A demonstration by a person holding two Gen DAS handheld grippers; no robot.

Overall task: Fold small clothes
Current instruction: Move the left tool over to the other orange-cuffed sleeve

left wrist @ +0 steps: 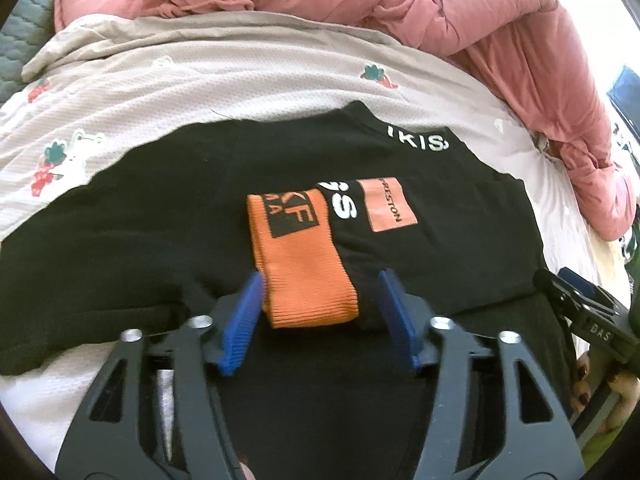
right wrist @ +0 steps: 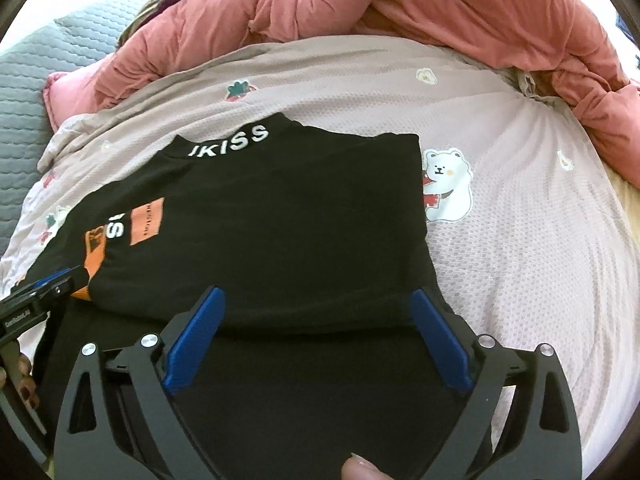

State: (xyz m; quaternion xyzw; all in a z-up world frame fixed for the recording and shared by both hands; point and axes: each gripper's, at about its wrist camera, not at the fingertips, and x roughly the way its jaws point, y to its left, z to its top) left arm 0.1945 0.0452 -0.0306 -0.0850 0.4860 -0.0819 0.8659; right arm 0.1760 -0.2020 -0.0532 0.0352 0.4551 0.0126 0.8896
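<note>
**Ana:** Blue pads first in the left wrist view: the left tongs (left wrist: 320,312) stand apart, straddling the near end of an orange band (left wrist: 304,264) that lies on the black garment (left wrist: 160,216). The left pad looks just beside the band's edge, not pressing; nothing is clamped.

**Ben:** And where is the garment?

**Ana:** Spread on the bed, on a pale sheet (left wrist: 248,80) printed with strawberries, a pink duvet (left wrist: 500,28) bunched behind it. White letters run along its far edge, an orange patch (left wrist: 390,208) near the middle. At the right edge the other tool's black frame shows, with a hand (left wrist: 592,384) under it.

**Ben:** Right wrist view?

**Ana:** Closest is a fingertip at the bottom edge, then the right tongs (right wrist: 316,332), wide apart over the garment's (right wrist: 280,220) near fold, gripping nothing. The cloth has a doubled edge running between the pads. A bear print on the sheet (right wrist: 520,240) sits just beside its right side. The left tongs (right wrist: 60,284) show far left, by the orange band (right wrist: 94,260).

**Ben:** How will it handle?

**Ana:** My guess: light, soft knit, limp, so it sags and creases when lifted. The ribbed band looks thicker and gives better purchase. I'd pinch through the doubled near edge at both sides, or the band, rather than a single slack layer.
</note>
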